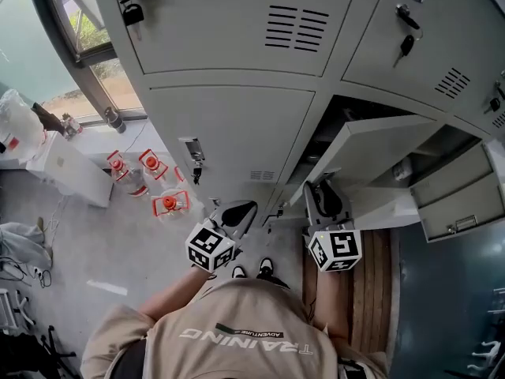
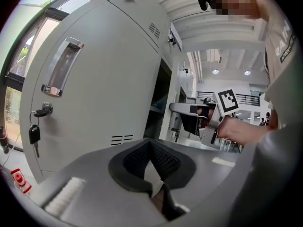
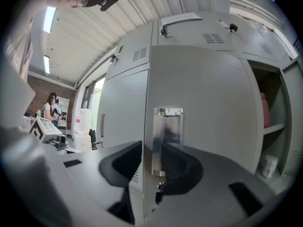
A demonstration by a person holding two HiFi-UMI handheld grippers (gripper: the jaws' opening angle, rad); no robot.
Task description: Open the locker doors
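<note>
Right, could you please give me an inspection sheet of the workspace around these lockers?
Surface: grey concrete floor; wooden slats at the right.
Job's things: grey metal lockers; middle lower door open; left lower door closed, small dark key hanging at its lock.
Clutter: red-labelled clear plastic bottles and a white box on the floor.
Grippers: left gripper tongs shut, empty, facing the closed door; right gripper tongs open, the open door's edge between them.
Cables: thin dark cables on the floor, far left.
Surroundings: window left of the lockers.
</note>
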